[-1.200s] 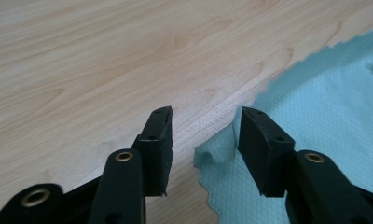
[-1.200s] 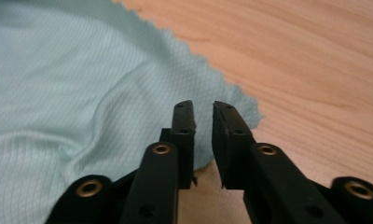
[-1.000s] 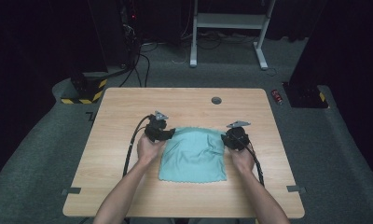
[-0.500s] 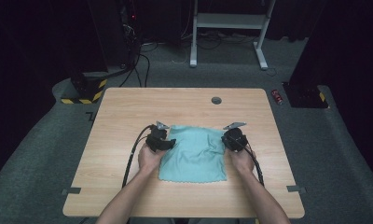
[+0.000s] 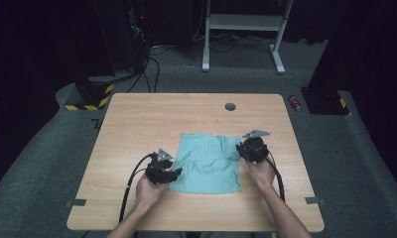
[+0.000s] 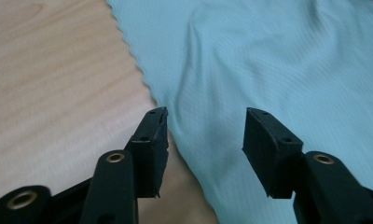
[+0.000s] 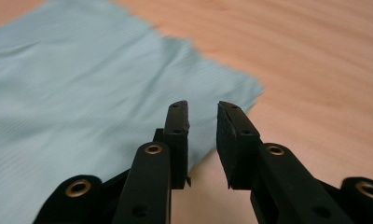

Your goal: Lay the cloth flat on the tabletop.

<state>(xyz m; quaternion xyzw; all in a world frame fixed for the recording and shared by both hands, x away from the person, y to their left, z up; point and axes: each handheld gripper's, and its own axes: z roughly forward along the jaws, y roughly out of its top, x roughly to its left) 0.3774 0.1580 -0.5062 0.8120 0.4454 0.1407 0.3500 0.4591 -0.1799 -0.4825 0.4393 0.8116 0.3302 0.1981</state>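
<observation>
A light teal cloth (image 5: pixel 209 161) lies spread flat on the wooden table (image 5: pixel 137 124), slightly creased. My left gripper (image 5: pixel 175 173) is low at the cloth's near left corner. In the left gripper view its jaws (image 6: pixel 205 114) stand open over the scalloped cloth edge (image 6: pixel 142 79), pressing nothing. My right gripper (image 5: pixel 240 148) is at the cloth's far right corner. In the right gripper view its jaws (image 7: pixel 203 109) have just been opening and stand a narrow gap apart above the cloth corner (image 7: pixel 240 88), with nothing pinched between them.
A round cable hole (image 5: pixel 230 106) sits near the table's far edge. On the floor beyond are a red can (image 5: pixel 296 102), a yellow-and-black striped base (image 5: pixel 87 101) and a white stand (image 5: pixel 243 29). Cables trail from both grippers toward the near edge.
My left gripper has slid from the cloth's far left corner toward the near left corner. The right gripper has stayed almost in place at the right edge.
</observation>
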